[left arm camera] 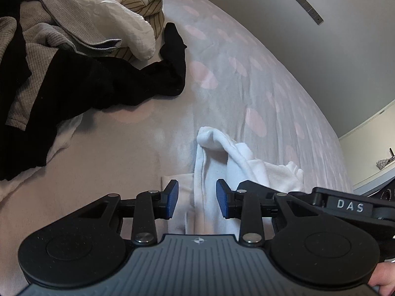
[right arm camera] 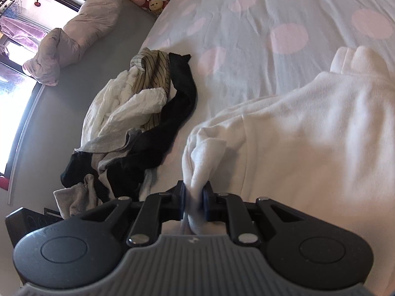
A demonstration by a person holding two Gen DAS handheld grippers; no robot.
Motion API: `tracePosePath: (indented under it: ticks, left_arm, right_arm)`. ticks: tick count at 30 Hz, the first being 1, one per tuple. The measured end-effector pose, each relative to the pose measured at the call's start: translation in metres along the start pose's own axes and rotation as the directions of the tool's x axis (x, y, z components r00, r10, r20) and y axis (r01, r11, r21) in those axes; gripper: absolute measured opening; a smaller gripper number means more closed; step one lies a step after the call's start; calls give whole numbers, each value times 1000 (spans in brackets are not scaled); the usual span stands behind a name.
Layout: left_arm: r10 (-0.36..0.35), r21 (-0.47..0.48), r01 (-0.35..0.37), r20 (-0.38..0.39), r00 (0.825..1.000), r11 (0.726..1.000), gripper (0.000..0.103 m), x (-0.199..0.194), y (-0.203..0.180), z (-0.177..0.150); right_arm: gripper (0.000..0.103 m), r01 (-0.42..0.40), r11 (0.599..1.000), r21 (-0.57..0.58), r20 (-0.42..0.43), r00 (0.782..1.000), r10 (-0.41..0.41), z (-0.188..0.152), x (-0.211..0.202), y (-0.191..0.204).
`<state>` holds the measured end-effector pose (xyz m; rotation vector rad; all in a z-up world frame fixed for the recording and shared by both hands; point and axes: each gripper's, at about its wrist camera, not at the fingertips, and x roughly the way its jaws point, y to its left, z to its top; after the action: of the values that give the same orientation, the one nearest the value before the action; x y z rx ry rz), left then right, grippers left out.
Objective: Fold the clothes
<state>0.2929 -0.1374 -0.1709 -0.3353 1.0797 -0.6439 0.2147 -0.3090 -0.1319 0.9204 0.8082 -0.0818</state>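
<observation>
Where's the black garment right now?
The black garment lies at the near edge of the clothes pile on the dotted bedsheet, left of the white fleece top in both views.

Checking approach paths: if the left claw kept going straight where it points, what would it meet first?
The white garment: a raised fold already lies between the open left claw's pads. Depth is uncertain.

White garment [right arm camera: 308,133]; pale-blue sheet [right arm camera: 246,56], pink dots; striped beige shirt [right arm camera: 155,74]

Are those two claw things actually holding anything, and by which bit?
The right gripper pinches a bunched edge of the white fleece garment. The left gripper is open, holding nothing.
</observation>
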Motion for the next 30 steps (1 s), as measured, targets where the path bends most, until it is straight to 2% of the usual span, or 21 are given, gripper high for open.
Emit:
tracePosePath:
  ticks: [6,9,11,12,13,14,20,21,23,26,30]
  left_arm:
    - [-2,-15,2,-2,1000,1000,31,3,3,1]
    - [4,-7,-4,0,1000,1000,31,3,2,1]
    - [5,-7,-5,8,1000,1000,31,1,1,1]
    - [4,-8,-4,11,1000,1000,31,-1,0,0]
    - [3,-8,-3,12,1000,1000,31,-2,-1,0]
    - [1,-5,-1,11,1000,1000,31,-4,-2,-2]
    - [11,18,-11,-8,1000,1000,32,-16,-13,-11]
    - [14,14,-14,-13,1000,1000,32,-18,-14,-12]
    - [21,-4,-21,-20,1000,1000,42,-22,-13,-14]
    - [-6,-37,4,-38,999,999,47,-29,-10,-18]
    - [-36,-33,35,-49,998,999,54,-42,-16,-28]
  right_arm:
    - [18,19,999,-31,-23,1000,-19,-6,17,-6]
    - [22,23,998,-64,-30,999,-25,-6,18,-5]
    - [27,24,996,-88,-24,999,-27,-6,12,-3]
    - [31,21,995,-100,-17,1000,-23,-6,6,-1]
    - [40,20,994,-108,-9,1000,-21,-6,1,-1]
    - [42,20,993,-118,-2,1000,-20,-6,-5,0]
    - [42,36,975,-218,53,998,-25,-20,-42,4]
    - [42,42,972,-233,62,998,-29,-25,-49,3]
    - [42,46,966,-255,74,997,-28,-37,-60,1]
    - [42,47,961,-274,92,996,-22,-60,-78,-8]
    - [42,105,947,-302,128,989,-69,-91,-102,-23]
